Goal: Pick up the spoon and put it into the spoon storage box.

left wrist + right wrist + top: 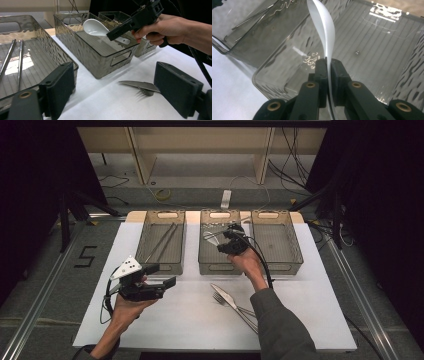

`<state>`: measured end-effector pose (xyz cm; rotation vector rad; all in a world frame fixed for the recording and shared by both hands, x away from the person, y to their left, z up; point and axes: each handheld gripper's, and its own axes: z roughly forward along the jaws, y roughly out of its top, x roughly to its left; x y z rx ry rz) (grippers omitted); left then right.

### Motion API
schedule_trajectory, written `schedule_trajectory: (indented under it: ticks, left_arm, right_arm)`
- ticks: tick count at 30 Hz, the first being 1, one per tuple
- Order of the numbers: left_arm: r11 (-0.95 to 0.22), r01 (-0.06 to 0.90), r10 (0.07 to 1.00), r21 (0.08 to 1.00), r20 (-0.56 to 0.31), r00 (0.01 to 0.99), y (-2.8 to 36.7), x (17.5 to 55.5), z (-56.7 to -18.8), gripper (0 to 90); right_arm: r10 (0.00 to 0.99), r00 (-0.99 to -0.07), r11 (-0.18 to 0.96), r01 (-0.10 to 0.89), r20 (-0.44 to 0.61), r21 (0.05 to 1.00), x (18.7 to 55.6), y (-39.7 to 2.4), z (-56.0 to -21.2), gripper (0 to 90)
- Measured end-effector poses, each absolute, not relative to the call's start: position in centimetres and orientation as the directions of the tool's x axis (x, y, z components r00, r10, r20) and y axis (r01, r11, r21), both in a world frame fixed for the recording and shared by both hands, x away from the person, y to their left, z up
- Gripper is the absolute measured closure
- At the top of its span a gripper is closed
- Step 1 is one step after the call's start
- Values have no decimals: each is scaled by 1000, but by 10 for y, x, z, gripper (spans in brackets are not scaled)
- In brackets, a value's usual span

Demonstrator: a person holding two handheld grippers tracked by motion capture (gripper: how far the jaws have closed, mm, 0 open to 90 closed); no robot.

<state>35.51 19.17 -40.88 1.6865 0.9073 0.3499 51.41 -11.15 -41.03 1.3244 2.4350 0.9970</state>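
Observation:
My right gripper [231, 241] is shut on the handle of a white ceramic spoon [212, 236] and holds it over the middle grey bin [219, 268]. In the right gripper view the pads [322, 70] pinch the thin handle and the spoon [325, 32] rises edge-on above the bin's ribbed floor. From the left gripper view, the spoon's bowl [93, 27] hangs just above the bin's rim. My left gripper [165, 275] is open and holds nothing, in front of the left bin [161, 267]. A knife [225, 296] and a fork [220, 298] lie together on the white mat.
Three translucent grey bins stand in a row at the mat's far edge. The left one holds two metal chopsticks [162, 241]. The right bin [277, 267] looks bare inside. The knife [140, 85] and fork [145, 92] lie between my left gripper's jaws, farther off.

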Motion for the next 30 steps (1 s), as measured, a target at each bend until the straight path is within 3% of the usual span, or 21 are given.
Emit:
schedule_trajectory:
  ticks: [14,26,30]
  left_arm:
    - [-79,384,719,920,-214,661,192,355,-409,162]
    - [-79,383,719,920,-214,661,191,355,-409,162]
    - [-74,378,721,923,-212,660,192,354,-408,162]
  right_arm:
    - [795,-590,387,675,145,628,516,-107,-419,841]
    - [769,-613,361,648,179,670,507,-116,-404,647]
    - [738,-656,406,619,158,672,495,-116,-395,564]
